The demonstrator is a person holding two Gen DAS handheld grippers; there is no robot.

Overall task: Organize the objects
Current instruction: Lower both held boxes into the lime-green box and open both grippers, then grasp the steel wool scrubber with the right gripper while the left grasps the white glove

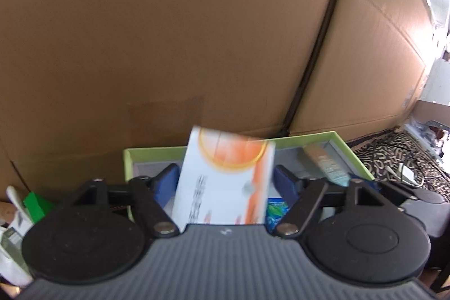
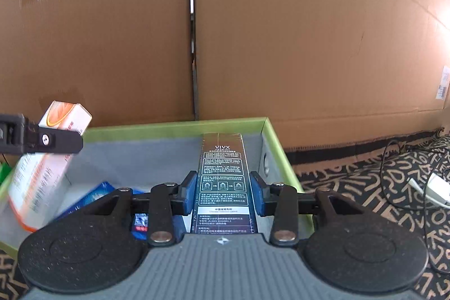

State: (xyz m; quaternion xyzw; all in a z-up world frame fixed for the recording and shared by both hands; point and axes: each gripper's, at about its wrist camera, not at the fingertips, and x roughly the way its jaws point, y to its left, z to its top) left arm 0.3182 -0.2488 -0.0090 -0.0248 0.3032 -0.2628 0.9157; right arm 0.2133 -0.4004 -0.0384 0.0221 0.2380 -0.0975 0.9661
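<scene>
Left gripper (image 1: 226,182) wide open around white-and-orange carton (image 1: 225,182), pads clear of it (blurred, probably dropping), long axis tilted up toward cardboard boxes (image 1: 168,33). Right gripper (image 2: 222,189) clamped on dark VIVX box (image 2: 223,182), long axis straight ahead, over right side of green-rimmed tray (image 2: 174,124). Already in tray: blue packet (image 2: 92,196), near left corner under carton. Next: lower VIVX box beside right wall.

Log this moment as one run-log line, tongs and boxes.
left tongs: open, orange-white box between, unpressed | right tongs: shut on dark box | both over green tray
</scene>
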